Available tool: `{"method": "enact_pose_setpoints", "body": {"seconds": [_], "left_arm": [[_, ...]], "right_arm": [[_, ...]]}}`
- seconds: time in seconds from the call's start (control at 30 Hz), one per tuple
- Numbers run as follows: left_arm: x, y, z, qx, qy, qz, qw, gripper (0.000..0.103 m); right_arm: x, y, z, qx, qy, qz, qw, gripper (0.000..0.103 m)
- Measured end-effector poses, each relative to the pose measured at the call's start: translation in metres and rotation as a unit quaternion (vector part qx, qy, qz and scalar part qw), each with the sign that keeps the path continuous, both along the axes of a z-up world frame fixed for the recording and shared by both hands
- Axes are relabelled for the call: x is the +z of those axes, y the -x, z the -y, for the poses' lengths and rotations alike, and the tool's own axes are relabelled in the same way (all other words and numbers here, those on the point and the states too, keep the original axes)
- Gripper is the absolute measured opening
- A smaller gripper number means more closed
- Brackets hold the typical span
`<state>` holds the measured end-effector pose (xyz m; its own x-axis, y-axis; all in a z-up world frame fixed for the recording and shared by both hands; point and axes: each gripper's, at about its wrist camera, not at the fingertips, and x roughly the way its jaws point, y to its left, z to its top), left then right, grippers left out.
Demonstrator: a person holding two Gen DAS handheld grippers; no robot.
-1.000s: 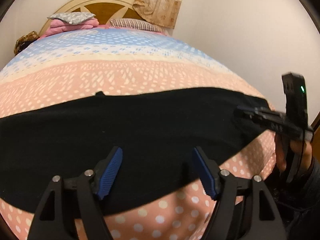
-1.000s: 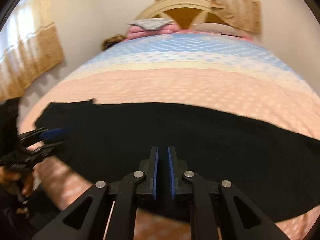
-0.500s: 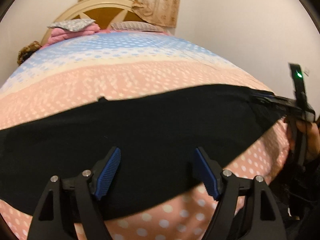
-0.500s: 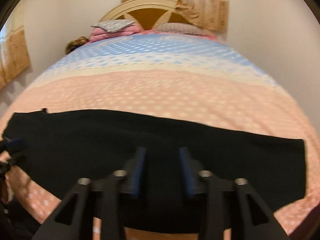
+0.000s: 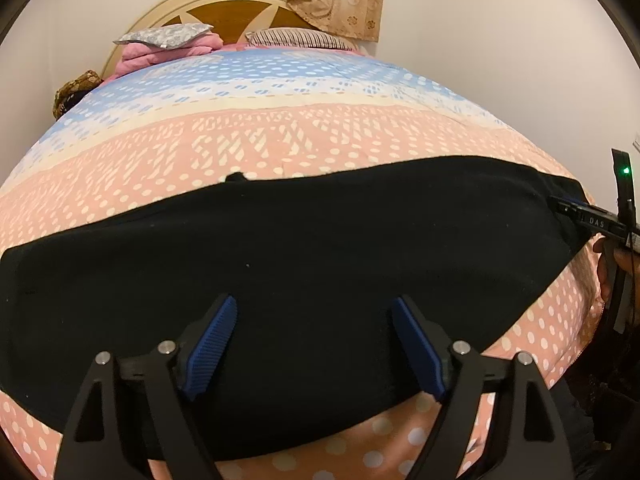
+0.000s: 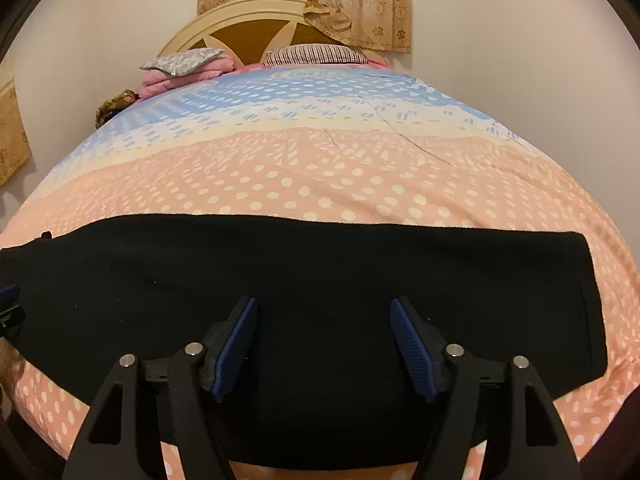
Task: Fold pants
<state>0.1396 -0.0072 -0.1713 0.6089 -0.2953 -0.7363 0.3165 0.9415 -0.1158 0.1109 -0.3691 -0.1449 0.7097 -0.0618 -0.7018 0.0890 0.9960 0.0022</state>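
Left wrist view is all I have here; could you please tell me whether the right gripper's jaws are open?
Observer: Yes. The right gripper is open; its jaws have just been opening, and no cloth is pinched between them. It is over the black pants.
Operator: Thank you. How does the right end of the pants lie, please?
Observer: It ends in a straight edge, flat on the bedspread, with dotted cover still showing beyond it.
Operator: Is anything on the wall to the left?
Observer: A second curtain hangs there.
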Motion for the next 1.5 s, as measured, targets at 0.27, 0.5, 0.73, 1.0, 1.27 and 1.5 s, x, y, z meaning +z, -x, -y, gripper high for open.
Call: {"method": "enact_pose_setpoints", "body": {"seconds": [0.27, 0.5, 0.73, 1.0, 1.27, 1.5], "left_arm": [[0.009, -0.001, -0.030, 0.027, -0.006, 0.006, 0.9996, 0.083], [0.006, -0.006, -0.086, 0.097, -0.015, 0.005, 0.9952, 0.083], [0.000, -0.014, -0.136, 0.167, -0.015, 0.014, 0.9857, 0.083], [-0.009, -0.012, -0.132, 0.161, -0.040, 0.027, 0.9858, 0.086], [0.012, -0.004, -0.127, 0.152, 0.020, 0.042, 0.9873, 0.086], [0.001, 0.001, -0.103, 0.121, -0.006, 0.032, 0.9921, 0.086]], "right_arm": [[-0.001, 0.000, 0.001, 0.011, 0.001, 0.005, 1.000, 0.071], [-0.001, 0.000, 0.011, 0.025, -0.005, 0.016, 1.000, 0.073], [0.012, 0.018, 0.046, -0.039, -0.010, 0.034, 0.999, 0.073], [0.004, 0.027, 0.097, -0.121, -0.038, 0.010, 0.992, 0.073], [0.039, -0.036, -0.019, 0.087, -0.209, -0.006, 0.974, 0.072], [0.028, -0.143, -0.197, 0.246, -0.293, -0.124, 0.916, 0.056]]}}
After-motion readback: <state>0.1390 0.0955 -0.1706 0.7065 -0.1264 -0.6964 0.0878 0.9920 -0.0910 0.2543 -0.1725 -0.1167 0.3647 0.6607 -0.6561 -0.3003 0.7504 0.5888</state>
